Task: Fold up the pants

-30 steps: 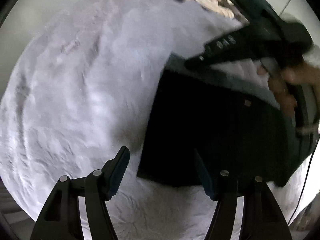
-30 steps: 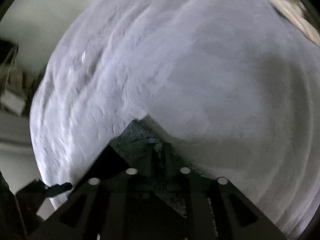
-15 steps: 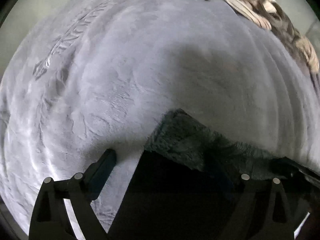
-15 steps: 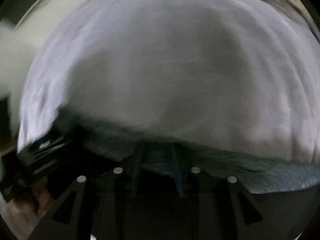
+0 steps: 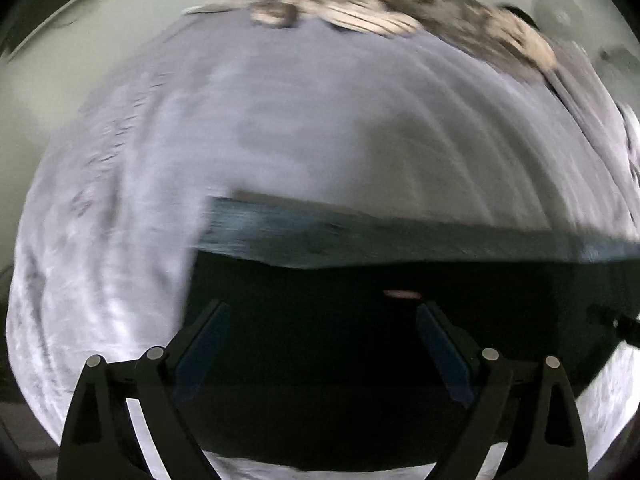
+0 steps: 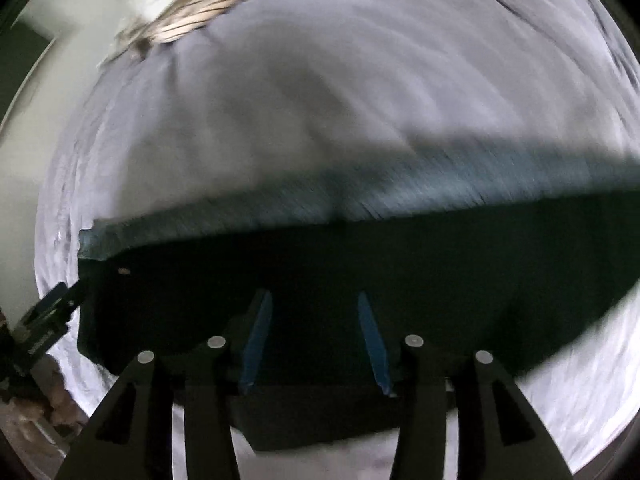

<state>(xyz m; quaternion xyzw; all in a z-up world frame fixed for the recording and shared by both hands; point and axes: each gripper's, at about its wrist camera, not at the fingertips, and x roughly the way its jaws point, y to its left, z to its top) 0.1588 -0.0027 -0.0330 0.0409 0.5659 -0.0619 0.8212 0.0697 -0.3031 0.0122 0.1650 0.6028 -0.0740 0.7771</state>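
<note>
The dark, almost black pants (image 5: pixel 360 344) lie flat as a wide folded slab on the pale grey, soft, wrinkled blanket (image 5: pixel 304 128) that covers the bed; along the far edge of the pants runs a strip of fuzzy blue-grey lining (image 5: pixel 360 236), turned up so its soft side shows; in the right wrist view the same dark pants (image 6: pixel 360 264) spread from side to side, with the fuzzy strip (image 6: pixel 400 188) along their far edge and the grey blanket (image 6: pixel 320 80) beyond it; the left gripper (image 5: pixel 322 346) hangs just over the near part of the pants with its two black fingers (image 5: pixel 204 344) spread wide apart and nothing between them; the right gripper (image 6: pixel 316 336) also sits over the near part of the pants, its blue-padded fingers (image 6: pixel 256 336) parted with a clear gap and no cloth pinched in it; whether the fingertips touch the cloth I cannot tell; at the left end of the pants, in the right wrist view, the other black gripper (image 6: pixel 48 316) pokes in from the side; past the far side of the pants, at the head of the blanket, lies a crumpled heap of tan and white striped cloth (image 5: pixel 360 12); both views are blurry, so small things on the pants are hard to make out.
</note>
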